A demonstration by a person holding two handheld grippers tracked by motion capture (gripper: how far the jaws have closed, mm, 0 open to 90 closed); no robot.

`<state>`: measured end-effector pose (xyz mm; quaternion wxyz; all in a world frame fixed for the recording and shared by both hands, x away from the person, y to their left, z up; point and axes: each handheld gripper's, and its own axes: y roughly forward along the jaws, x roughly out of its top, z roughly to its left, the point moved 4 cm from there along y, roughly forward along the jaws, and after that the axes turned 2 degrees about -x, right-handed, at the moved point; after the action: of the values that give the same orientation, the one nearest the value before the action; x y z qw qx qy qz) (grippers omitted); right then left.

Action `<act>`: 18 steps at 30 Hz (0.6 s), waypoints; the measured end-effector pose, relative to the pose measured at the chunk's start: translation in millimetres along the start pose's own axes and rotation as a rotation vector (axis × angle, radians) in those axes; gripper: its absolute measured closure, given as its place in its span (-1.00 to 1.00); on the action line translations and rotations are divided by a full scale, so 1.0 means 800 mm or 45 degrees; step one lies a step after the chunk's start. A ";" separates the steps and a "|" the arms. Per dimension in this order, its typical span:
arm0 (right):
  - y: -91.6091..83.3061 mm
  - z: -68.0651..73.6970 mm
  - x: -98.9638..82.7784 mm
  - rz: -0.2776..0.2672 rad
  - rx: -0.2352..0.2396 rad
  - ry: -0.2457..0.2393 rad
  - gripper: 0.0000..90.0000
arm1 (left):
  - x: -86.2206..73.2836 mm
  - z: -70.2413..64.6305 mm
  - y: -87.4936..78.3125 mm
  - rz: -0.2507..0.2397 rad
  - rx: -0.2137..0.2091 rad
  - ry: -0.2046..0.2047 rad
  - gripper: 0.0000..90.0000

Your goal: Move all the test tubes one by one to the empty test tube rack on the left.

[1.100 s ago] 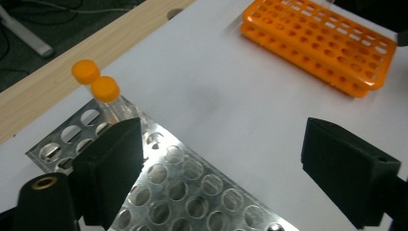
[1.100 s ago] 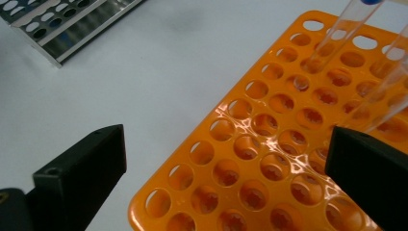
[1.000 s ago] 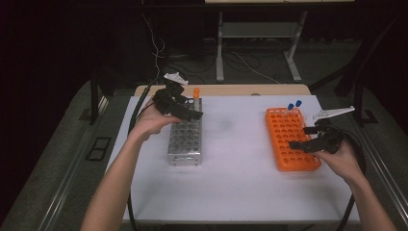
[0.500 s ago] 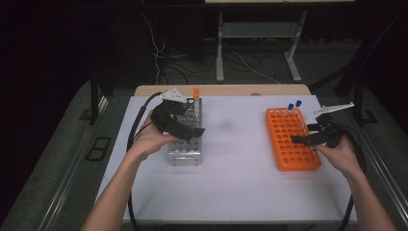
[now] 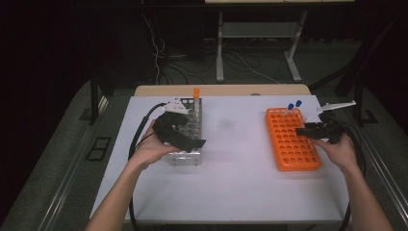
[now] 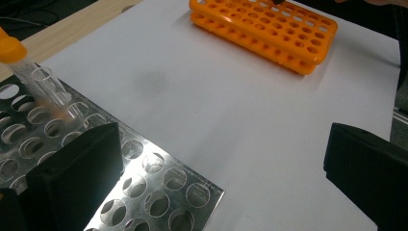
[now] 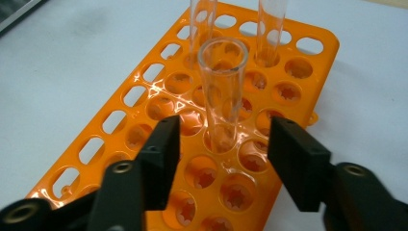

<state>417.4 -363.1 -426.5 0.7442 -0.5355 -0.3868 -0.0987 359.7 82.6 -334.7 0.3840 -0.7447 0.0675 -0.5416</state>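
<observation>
White counter (image 5: 240,183) carries two racks. Metal rack (image 5: 188,137) sits near the left edge, long axis running from near to far; one orange-capped tube (image 5: 196,96) stands upright at its far end. In the left gripper view the same orange-capped tube (image 6: 30,72) is seated in a hole of the metal rack (image 6: 159,178) near a far corner, leaning in frame because the camera is tilted.

Left tongs (image 5: 185,139) hover over the near half of the metal rack, held by the left hand (image 5: 149,149). Jaws stand wide apart, released, nothing between them; in the left gripper view one jaw is over the rack's holes, the other over bare counter (image 6: 240,120) beyond the rack's edge.

Orange rack (image 5: 291,139) lies near the right edge of the counter. Two blue-capped tubes (image 5: 294,107) stand at its far end. Right tongs (image 5: 308,131) sit at the rack's right side, right hand (image 5: 339,149) behind.

In the right gripper view right tongs (image 7: 221,144) are released, jaws either side of an uncapped clear tube (image 7: 223,91) standing upright in a hole of the orange rack (image 7: 120,125). Jaws look apart from the glass, gap on both sides, though contact at the base is hard to rule out. Two more clear tubes (image 7: 272,29) stand farther back in the rack, tops cut off by the frame.
</observation>
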 end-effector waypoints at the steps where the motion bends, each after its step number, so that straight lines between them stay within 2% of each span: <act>1: 0.001 -0.001 0.000 -0.002 0.000 -0.004 0.07 | 0.000 0.000 0.000 0.001 -0.002 0.001 -1.00; 8: 0.010 -0.004 0.002 -0.004 -0.010 -0.014 0.31 | -0.004 0.000 0.006 0.039 0.005 0.038 -1.00; 12: 0.013 -0.005 0.004 -0.024 -0.007 -0.012 0.48 | -0.004 0.000 0.005 0.033 0.004 0.033 -1.00; 14: 0.015 -0.002 0.005 -0.019 0.004 -0.027 0.62 | -0.003 0.000 0.005 0.023 0.002 0.029 -1.00; 18: 0.016 0.004 0.007 -0.016 -0.021 -0.077 0.66 | -0.003 0.001 0.004 0.017 0.006 0.026 -1.00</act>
<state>426.7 -353.5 -431.8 0.7272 -0.5417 -0.4117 -0.0903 360.4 82.1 -338.4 0.3885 -0.7379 0.0752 -0.5468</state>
